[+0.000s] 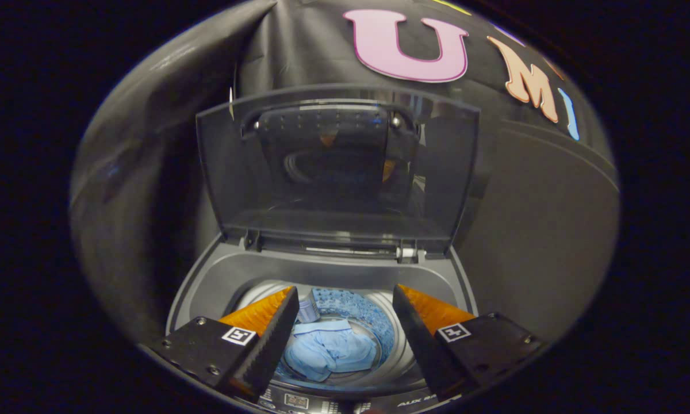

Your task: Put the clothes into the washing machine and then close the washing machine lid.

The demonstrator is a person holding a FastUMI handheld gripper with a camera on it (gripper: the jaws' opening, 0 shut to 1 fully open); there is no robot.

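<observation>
A grey top-loading washing machine (230, 276) stands below me with its tinted lid (336, 172) raised upright at the back. Light blue clothes (330, 351) lie crumpled inside the round drum (374, 322), seen between my fingers. My gripper (345, 299) hovers above the drum opening, open, with nothing between the fingers. The clothes lie well below the fingertips and apart from them.
The machine's control panel (299, 401) runs along the front edge just under the fingers. Black booth cloth (546, 230) hangs close behind and beside the machine. The lid hinges (405, 253) sit at the rear of the top deck.
</observation>
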